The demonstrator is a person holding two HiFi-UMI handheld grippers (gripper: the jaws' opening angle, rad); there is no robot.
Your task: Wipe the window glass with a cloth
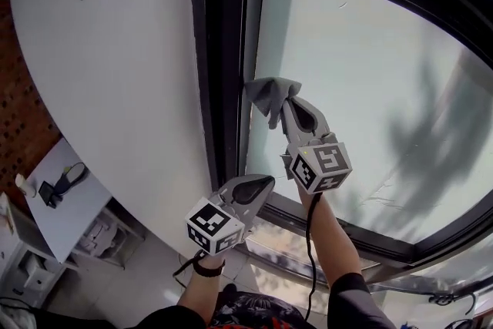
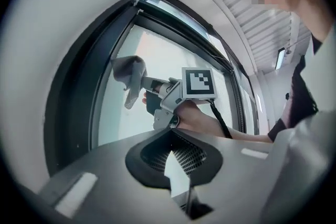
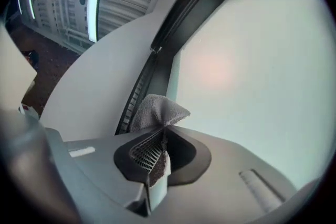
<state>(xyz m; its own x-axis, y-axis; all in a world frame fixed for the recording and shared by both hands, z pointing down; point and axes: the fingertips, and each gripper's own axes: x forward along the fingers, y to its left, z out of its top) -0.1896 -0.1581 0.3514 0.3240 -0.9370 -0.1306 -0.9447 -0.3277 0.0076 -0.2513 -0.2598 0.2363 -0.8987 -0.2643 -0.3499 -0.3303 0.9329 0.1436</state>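
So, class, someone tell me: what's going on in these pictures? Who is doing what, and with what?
A person facing a window holds a gripper in each hand. The right gripper is shut on a grey cloth and holds it up at the window glass, close to the dark frame at the pane's left edge. The left gripper is lower down, with its jaws together and nothing between them, and takes no part.

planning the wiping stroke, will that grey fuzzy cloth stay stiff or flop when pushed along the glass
Probably floppy: the grey fuzzy cloth bunches and folds past the right gripper shut on it. Likely light, and grippy rather than slippery, given its napped surface.
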